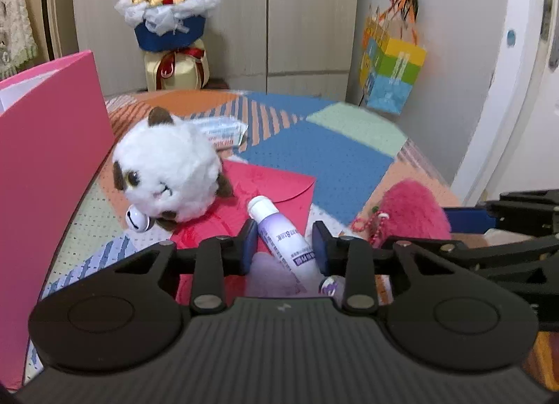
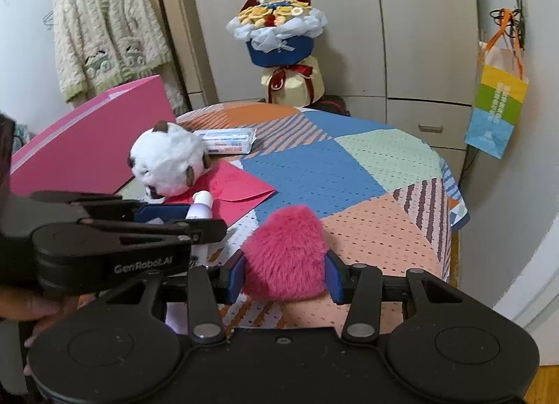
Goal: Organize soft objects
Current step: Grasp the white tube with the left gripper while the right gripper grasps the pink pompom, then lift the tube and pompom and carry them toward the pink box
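Note:
My left gripper is shut on a white and purple tube, which lies slantwise between the blue pads with its cap pointing away. In the right wrist view the tube sticks out of that gripper. My right gripper is shut on a pink fluffy plush at the near edge of the table; the plush also shows at the right of the left wrist view. A white plush cat with a bell lies on a red envelope, beside a tall pink box.
A patchwork cloth covers the round table. A flat packet lies behind the cat. Beyond the table stand a bouquet and cupboards; a colourful paper bag hangs on the right wall. A hand holds the left gripper.

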